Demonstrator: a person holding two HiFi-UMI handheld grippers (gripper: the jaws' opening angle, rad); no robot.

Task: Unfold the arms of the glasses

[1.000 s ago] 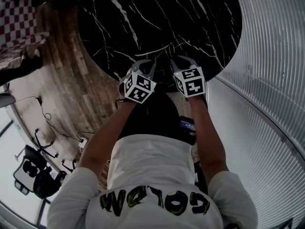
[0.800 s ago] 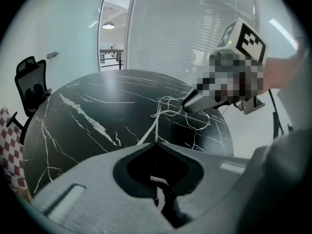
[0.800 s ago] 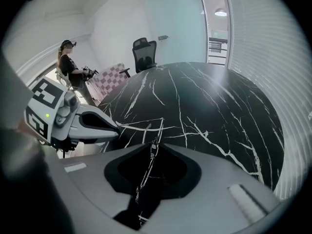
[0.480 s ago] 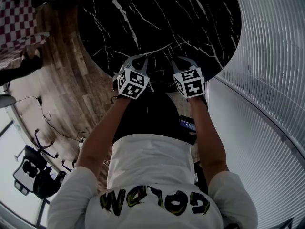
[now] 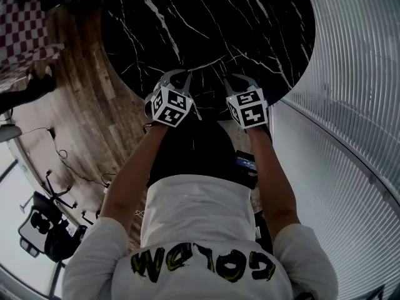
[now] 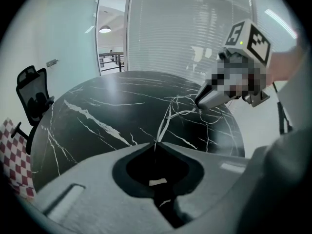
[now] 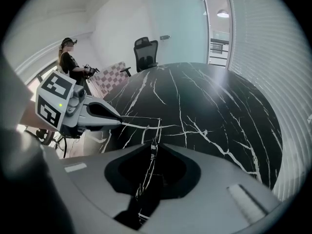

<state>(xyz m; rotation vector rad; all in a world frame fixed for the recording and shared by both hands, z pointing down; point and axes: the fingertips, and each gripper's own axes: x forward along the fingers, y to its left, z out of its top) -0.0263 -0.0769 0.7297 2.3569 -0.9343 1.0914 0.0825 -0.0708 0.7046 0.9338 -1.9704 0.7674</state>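
The glasses (image 7: 157, 130) are thin wire, hard to see against the black marble table (image 5: 219, 17). My right gripper (image 7: 153, 143) is shut on their frame, which runs down between its fingers. One thin arm (image 7: 139, 117) reaches left from the frame to my left gripper (image 7: 119, 119), whose tips are shut on its end. In the left gripper view that arm (image 6: 165, 126) rises from the left gripper (image 6: 156, 144) toward the right gripper (image 6: 200, 104). From the head view both grippers, left (image 5: 177, 77) and right (image 5: 240, 80), hover side by side over the table's near edge.
A person (image 7: 68, 57) stands beyond the table's far left, near a checkered cloth (image 5: 25, 24). An office chair (image 7: 146, 52) stands at the far side. A slatted wall (image 5: 356, 105) curves close on the right; wooden floor (image 5: 81, 105) lies to the left.
My left gripper has shifted left, away from the right gripper, so the gap between the two has widened. The right gripper has stayed where it was.
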